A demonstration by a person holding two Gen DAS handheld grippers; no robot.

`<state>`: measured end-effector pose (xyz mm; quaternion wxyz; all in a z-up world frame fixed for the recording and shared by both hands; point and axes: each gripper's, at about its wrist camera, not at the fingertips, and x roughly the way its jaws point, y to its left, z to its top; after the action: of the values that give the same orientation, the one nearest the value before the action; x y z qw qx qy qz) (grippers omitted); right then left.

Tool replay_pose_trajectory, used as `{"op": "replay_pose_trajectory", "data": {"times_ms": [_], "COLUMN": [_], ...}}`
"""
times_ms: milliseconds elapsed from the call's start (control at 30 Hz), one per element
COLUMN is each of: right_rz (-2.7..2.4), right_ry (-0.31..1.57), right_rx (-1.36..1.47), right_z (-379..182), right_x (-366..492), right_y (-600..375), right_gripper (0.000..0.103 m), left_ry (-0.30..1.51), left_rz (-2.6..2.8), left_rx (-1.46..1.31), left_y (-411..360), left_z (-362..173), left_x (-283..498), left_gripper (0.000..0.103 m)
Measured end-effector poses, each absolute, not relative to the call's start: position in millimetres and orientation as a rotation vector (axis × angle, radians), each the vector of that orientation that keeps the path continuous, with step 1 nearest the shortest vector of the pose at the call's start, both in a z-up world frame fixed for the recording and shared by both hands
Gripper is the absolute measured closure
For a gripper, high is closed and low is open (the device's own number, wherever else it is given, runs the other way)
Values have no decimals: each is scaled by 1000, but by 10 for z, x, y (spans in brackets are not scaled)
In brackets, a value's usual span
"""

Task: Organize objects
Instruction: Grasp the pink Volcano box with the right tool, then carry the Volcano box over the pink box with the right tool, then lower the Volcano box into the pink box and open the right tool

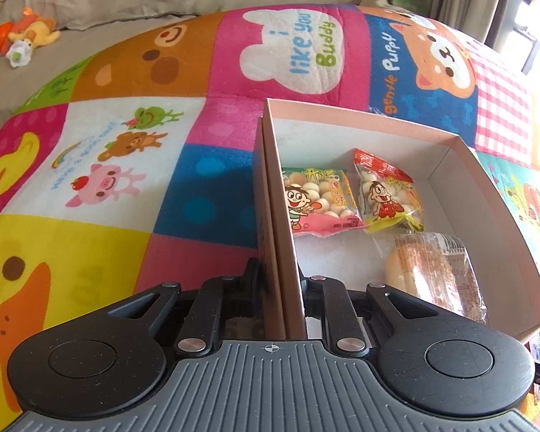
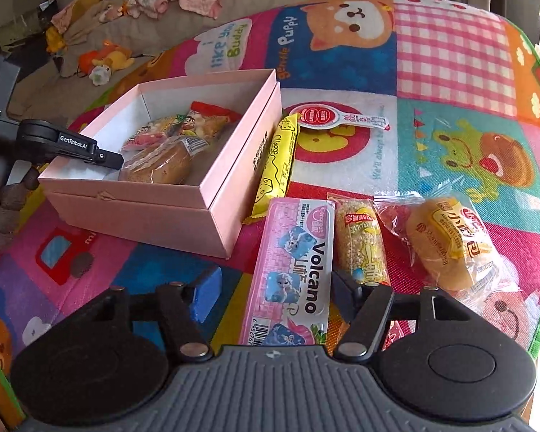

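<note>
Partly hidden behind its own wall, the open pink cardboard box (image 2: 183,194) sits on the colourful cartoon-patterned play mat (image 2: 450,72), left of a row of loose snacks. The left tongs (image 1: 279,288) pinch the box's near wall, one finger outside and one inside; in the right wrist view only the upper finger (image 2: 108,156) shows over the rim. Inside lie a green-and-pink packet of small round biscuits (image 1: 318,201), a red-and-yellow packet of the same biscuits (image 1: 388,194) just beside it on the right, and nearer, a clear-wrapped bun (image 1: 435,277) whose lower end is cut off by the box edge.

The right tongs (image 2: 270,295) are spread wide around the near end of a long pink "Volcano" candy pack (image 2: 295,270), whose bottom is hidden under the gripper body. Whether the fingers touch it is unclear. Right of it lie a yellow-labelled puffed-grain bar (image 2: 360,244) and a wrapped yellow bun (image 2: 446,244). Against the box's right wall lies a yellow cheese stick (image 2: 277,165), with a red-and-white flat packet (image 2: 338,118) beyond.
</note>
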<state>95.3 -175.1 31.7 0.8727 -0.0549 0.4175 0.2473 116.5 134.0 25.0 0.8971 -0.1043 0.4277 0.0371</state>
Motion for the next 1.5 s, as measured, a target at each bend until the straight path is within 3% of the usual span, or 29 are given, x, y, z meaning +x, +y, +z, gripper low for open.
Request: {"op": "replay_pose_trajectory", "data": {"times_ms": [67, 167, 800, 1200, 1500], "right_rz": [508, 524, 612, 582, 499], "right_ry": [873, 910, 908, 658, 715], "right_rx": [-126, -90, -43, -126, -179], "right_z": [310, 349, 938, 1717, 1340], "right_x": [929, 873, 126, 695, 1493], "right_y": [-1764, -1848, -1872, -1402, -913], "right_gripper": [56, 59, 59, 59, 59], "left_ry": [886, 882, 875, 867, 865], "left_rz": [76, 75, 63, 41, 37], "left_rx": [-215, -216, -228, -256, -258], "left_y": [1336, 1336, 1362, 1419, 1422], "left_z": [249, 246, 236, 228, 226], "left_x": [1167, 1161, 1143, 1119, 1121], "left_gripper": [85, 85, 85, 84, 83]}}
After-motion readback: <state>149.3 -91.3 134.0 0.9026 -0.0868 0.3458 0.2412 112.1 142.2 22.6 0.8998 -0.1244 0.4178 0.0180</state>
